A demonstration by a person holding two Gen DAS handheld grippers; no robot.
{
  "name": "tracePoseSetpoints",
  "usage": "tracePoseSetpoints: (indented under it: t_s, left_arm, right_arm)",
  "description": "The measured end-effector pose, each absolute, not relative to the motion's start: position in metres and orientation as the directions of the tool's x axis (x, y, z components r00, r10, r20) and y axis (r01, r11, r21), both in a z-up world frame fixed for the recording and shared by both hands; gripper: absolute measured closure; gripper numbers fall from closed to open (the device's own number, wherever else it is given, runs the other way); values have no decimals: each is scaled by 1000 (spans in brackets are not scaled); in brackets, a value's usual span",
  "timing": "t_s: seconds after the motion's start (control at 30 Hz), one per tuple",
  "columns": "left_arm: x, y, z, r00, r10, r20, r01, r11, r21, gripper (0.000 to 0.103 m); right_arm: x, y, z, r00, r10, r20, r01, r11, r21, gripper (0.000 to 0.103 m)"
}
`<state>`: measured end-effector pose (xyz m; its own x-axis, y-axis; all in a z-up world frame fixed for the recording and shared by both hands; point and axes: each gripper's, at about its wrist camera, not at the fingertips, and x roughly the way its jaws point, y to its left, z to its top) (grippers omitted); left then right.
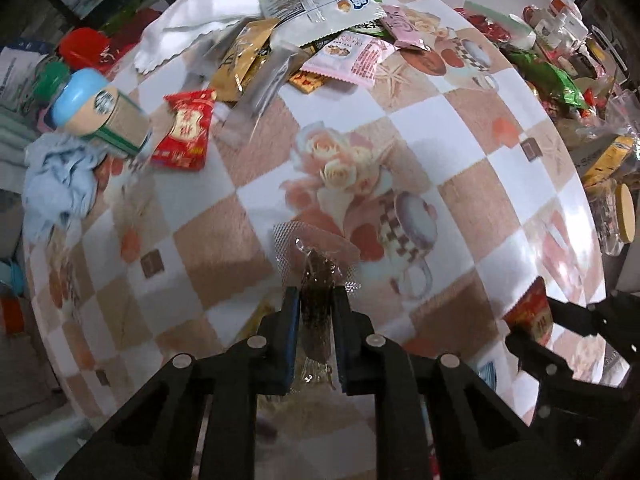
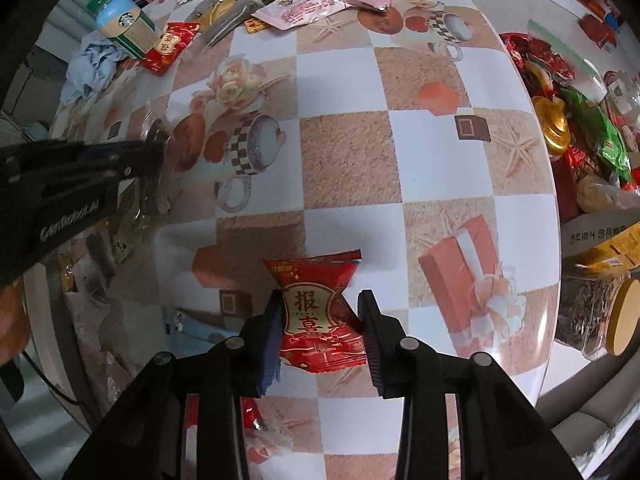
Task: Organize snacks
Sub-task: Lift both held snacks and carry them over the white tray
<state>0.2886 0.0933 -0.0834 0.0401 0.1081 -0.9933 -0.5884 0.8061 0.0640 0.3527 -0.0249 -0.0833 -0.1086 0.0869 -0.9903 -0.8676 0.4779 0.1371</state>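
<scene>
Left gripper [image 1: 316,300] I have clamped on a clear dark-filled packet [image 1: 316,280]; right gripper [image 2: 320,312] grips my red candy packet [image 2: 318,316], both above the checkered table [image 2: 440,80], near side from its snack pile [image 1: 320,32].

Left gripper [image 1: 316,296] black with blue pads, silver pivot screws; right gripper [image 2: 320,304] alike.

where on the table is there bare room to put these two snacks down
The middle of the table is bare, between the far snack pile and the two hand-held grippers. The patch beside the printed gift box is free too. Crowded: the far edge, the right edge with red and green packets and the jar, and the far-left corner by the Starbucks bottle.
</scene>
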Motion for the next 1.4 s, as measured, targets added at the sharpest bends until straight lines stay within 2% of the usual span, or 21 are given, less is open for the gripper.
tracePoseSetpoints:
  t_s: [0.23,0.4,0.73,1.4]
  left_arm:
    - [242,76,-62,54,95,-994,-624,780,40,85]
    - [221,61,-53,28,110,-993,-650,757,66,85]
    - [164,31,-32,2,93,-996,-715,697,64,85]
    - [63,12,6,29,82,-996,-811,584,24,85]
  right_arm:
    - [350,-33,-77,-106,87,-990,-873,468,135,65]
    - [341,-40,-67,-97,85,-992,-882,455,125,65]
    - [279,-54,-30,-83,75,-994,-917,386,105,65]
    - [190,-45,-3,-110,69,-992,-960,252,124,65]
